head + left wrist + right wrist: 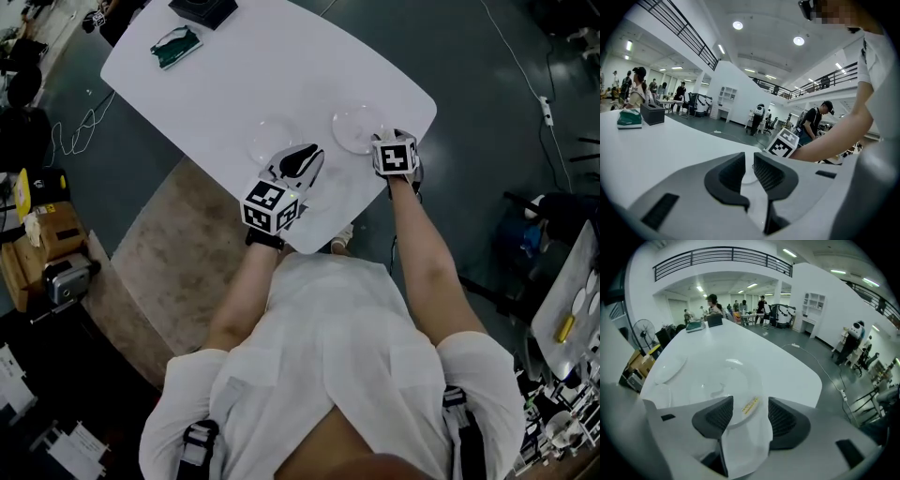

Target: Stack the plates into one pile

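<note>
In your head view, the marker cube [395, 156] hides the jaws of your right gripper [386, 141] and the near rim of the plate [356, 127] below it. The black box [202, 9] at the far corner of the table [234, 84] is cut off by the top edge. Your left gripper [749, 171] hides nearly all of a second plate [749, 181]; whether it presses on it, you cannot tell. The print on the yellow label [750, 405] is too small to read.

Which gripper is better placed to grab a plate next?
Likely right: the right gripper has jaws apart astride the rim of the clear glass plate with a yellow sticker; the left gripper has jaws nearly together.
</note>
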Available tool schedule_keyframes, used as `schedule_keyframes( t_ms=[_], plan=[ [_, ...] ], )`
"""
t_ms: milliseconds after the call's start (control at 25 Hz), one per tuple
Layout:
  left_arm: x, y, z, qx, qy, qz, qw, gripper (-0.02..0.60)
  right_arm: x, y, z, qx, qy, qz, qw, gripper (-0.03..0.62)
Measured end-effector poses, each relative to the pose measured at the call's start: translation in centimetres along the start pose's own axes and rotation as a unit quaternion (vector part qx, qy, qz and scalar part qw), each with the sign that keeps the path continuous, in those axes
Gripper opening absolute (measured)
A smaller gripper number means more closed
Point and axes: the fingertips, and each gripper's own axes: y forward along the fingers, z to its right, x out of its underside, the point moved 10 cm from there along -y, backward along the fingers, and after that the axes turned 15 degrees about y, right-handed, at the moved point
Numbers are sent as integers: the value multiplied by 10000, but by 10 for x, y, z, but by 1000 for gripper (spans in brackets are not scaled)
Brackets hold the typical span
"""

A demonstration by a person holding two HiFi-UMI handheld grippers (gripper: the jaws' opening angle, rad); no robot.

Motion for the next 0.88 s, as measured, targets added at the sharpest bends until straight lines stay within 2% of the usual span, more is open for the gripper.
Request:
schedule_keyframes(
  t_ms=[80, 360, 480, 720, 880],
  plan=[
    [1, 1, 2, 56, 4, -35, 10000, 63, 0, 1, 0, 70, 139, -43, 9999, 244],
    [-1, 12, 6, 247, 38, -89, 9996, 63, 10, -7, 7, 474, -196, -181, 9985, 249],
    [-3, 18, 10, 336, 81, -74, 9994, 63, 22, -15, 20, 624, -176, -126, 9978, 250],
    [-5, 31, 20, 545, 107, -83, 9984, 61, 47, -31, 42, 703, 419, -32, 9966, 250],
    [-9, 42, 28, 716, 168, -77, 9973, 61, 55, -39, 52, 412, 1048, 136, 9935, 250]
  ],
)
